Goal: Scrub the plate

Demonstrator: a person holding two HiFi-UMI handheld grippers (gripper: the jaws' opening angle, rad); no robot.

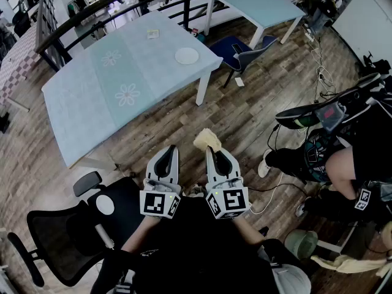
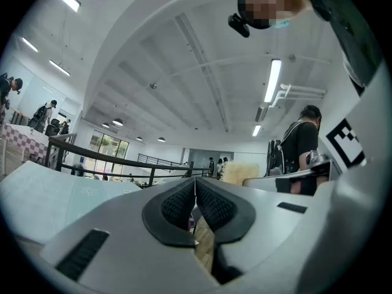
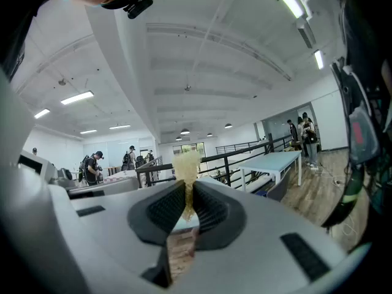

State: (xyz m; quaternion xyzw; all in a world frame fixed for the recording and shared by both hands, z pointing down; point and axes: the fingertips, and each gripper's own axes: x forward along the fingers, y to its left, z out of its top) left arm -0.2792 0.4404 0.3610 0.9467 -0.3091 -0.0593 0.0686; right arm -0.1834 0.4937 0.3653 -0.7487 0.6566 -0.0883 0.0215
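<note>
A white plate (image 1: 187, 56) lies near the right edge of the pale blue table (image 1: 92, 90), far ahead of both grippers. My right gripper (image 1: 211, 150) is shut on a yellow sponge (image 1: 207, 141), which sticks up beyond its tips; in the right gripper view the sponge (image 3: 185, 176) is pinched between the dark pads. My left gripper (image 1: 169, 150) is held beside it, shut with nothing between its jaws (image 2: 196, 195). Both are held low over the wooden floor, well short of the table.
A black office chair (image 1: 67, 231) stands at my lower left. A blue chair (image 1: 242, 51) sits by the table's right end, and a second pale table (image 1: 257, 5) stands beyond. A seated person (image 1: 343, 158) and cables are at the right. A small card (image 1: 152, 34) lies on the table.
</note>
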